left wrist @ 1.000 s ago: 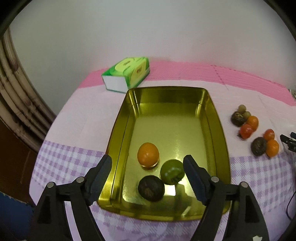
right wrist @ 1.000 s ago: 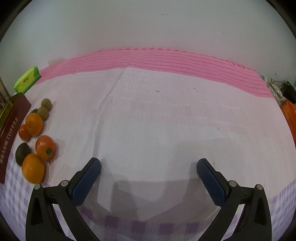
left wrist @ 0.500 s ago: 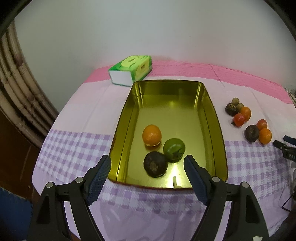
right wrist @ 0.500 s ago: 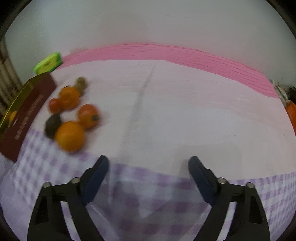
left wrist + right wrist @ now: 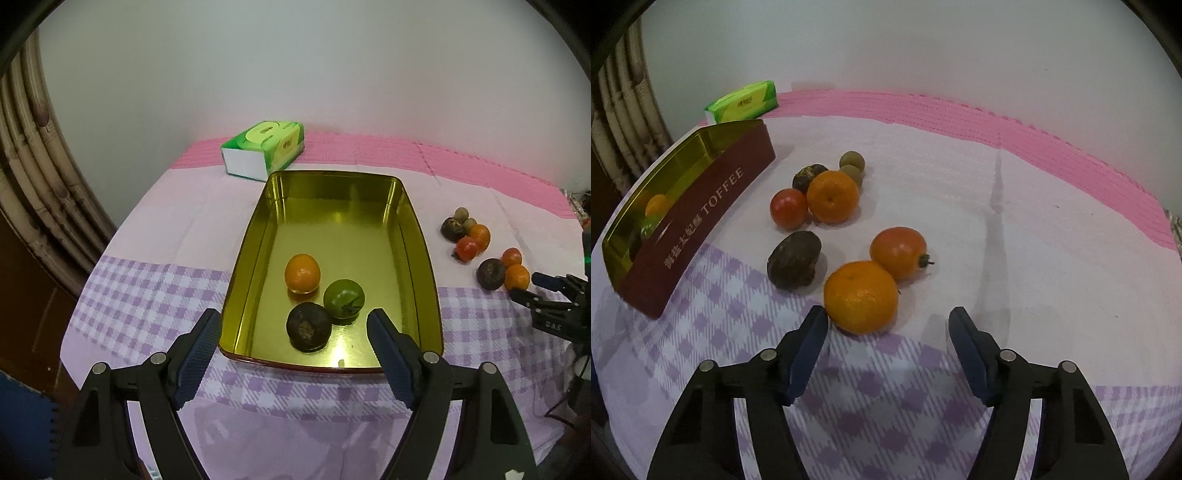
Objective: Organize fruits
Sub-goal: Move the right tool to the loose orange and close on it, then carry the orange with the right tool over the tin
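Observation:
A gold tin tray (image 5: pixel 424 258) holds an orange (image 5: pixel 301 273), a green fruit (image 5: pixel 344 298) and a dark fruit (image 5: pixel 308 326). My left gripper (image 5: pixel 293 350) is open and empty, just in front of the tray's near rim. Loose fruits lie right of the tray: an orange (image 5: pixel 860 296), a tomato (image 5: pixel 898 252), a dark fruit (image 5: pixel 794 263), and further back a tomato (image 5: pixel 788 208), an orange (image 5: pixel 833 196), a dark fruit (image 5: pixel 809 174) and two small green-brown fruits (image 5: pixel 852 161). My right gripper (image 5: pixel 888 334) is open and empty, just short of the nearest orange. It also shows in the left wrist view (image 5: pixel 532 286).
A green tissue pack (image 5: pixel 264 150) lies behind the tray by the wall. The table has a pink and purple-checked cloth (image 5: pixel 1015 229). Its left edge and near edge drop off. Bamboo furniture (image 5: pixel 33 192) stands at the left.
My left gripper has drawn back from over the tray to in front of its near rim. My right gripper has swung left and come up to the loose fruits.

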`<state>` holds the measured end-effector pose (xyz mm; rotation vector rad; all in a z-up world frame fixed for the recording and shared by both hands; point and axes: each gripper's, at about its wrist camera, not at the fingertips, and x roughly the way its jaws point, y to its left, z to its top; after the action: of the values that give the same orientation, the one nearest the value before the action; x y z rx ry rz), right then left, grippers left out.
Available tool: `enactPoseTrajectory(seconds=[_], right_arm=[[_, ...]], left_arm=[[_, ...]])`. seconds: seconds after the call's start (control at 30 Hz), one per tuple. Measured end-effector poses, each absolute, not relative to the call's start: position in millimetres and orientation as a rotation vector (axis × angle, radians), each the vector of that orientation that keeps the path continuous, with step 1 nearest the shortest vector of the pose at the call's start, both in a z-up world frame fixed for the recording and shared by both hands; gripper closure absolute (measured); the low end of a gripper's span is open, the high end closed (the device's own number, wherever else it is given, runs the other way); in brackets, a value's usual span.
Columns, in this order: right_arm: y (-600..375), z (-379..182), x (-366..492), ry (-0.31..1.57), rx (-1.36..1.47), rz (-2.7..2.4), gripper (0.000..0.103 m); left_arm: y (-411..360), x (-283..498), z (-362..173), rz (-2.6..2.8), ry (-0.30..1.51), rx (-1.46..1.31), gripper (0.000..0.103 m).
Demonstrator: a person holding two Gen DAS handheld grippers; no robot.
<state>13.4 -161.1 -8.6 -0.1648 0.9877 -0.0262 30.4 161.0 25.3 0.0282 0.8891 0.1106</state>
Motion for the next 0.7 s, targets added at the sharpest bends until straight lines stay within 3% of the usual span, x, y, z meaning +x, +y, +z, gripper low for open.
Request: enactPoseTrajectory(seconds=[0.13,0.3,0.7], right_arm=[[-158.2,-9.0,16.9,0.990,-0.164,-0.021,0.044],[-153.4,-12.7,22.2,1.003,-0.151,-0.015,0.061],[-138.9,7.7,13.4,0.978,-0.145,0.015,0.062]], left_arm=[[162.7,30.0,23.6,0.123,0.897,0.027,0.025],[168.5,29.5,21.4,0.154,0.908,0.018,0.025],[185.2,28.3,19.9,0.204,0.930,-0.028,0.025]])
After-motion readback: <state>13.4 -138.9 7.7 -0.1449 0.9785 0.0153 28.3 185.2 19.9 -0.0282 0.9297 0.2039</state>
